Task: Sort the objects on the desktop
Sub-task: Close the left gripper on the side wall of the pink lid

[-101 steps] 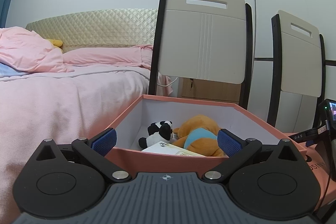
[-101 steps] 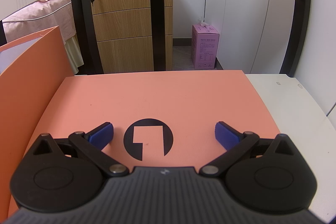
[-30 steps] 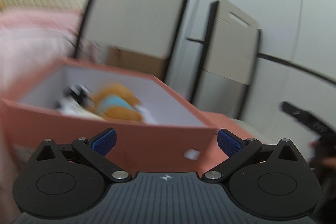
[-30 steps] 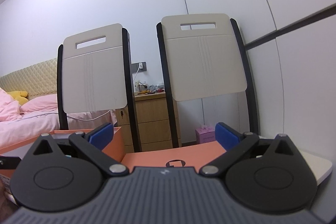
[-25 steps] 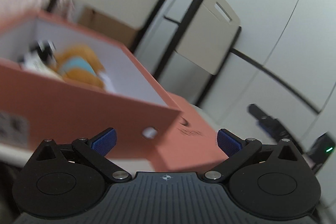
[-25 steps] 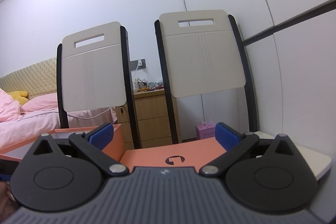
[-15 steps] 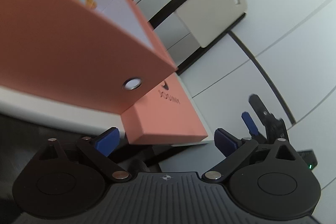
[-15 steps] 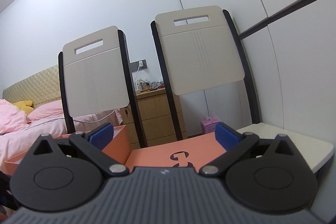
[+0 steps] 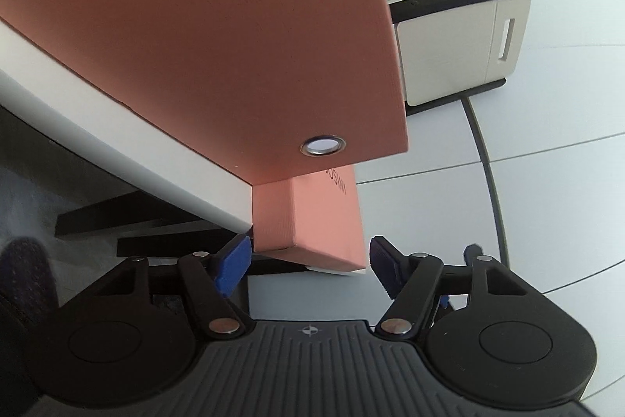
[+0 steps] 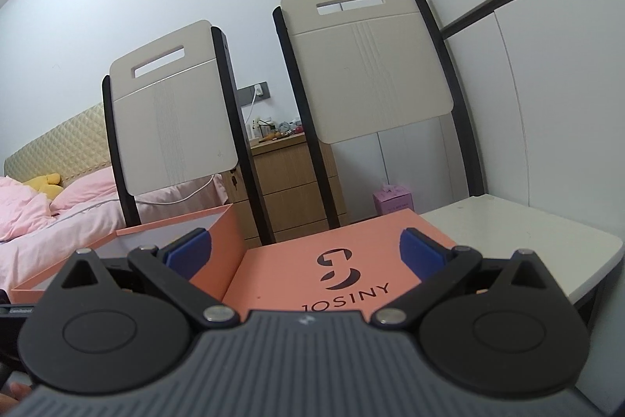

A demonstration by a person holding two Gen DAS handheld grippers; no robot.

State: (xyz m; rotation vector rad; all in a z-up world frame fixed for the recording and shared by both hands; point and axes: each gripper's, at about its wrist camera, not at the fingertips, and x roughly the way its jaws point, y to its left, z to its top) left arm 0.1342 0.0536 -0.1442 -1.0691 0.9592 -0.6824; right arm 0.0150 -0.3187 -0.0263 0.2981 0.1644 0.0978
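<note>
The left gripper (image 9: 308,266) sits rolled well over, low at the front edge of the desk (image 9: 129,159), its jaws spread wide with the near corner of the salmon lid (image 9: 312,221) lying between them but touched by neither pad, as far as the view shows. That corner juts past the desk's front edge, so a clumsy closing here could nip only the thin corner and lever the lid off the desk, or shove it sideways into the open box (image 9: 218,38) that stands touching it. The right gripper (image 10: 304,251) hovers over the lid's near end, jaws also parted and holding nothing; the lid (image 10: 343,272) lies flat with its printed face up, toward the desk's right side, the box (image 10: 175,241) just to its left. If both grippers lift unevenly, the lid may tilt and slip. The box's contents are hidden from both cameras now, so anything standing proud of the rim could jam the lid when it is lowered. Behind the desk two folded chairs (image 10: 375,65) lean on the wall, near enough to be knocked by a high swing.
</note>
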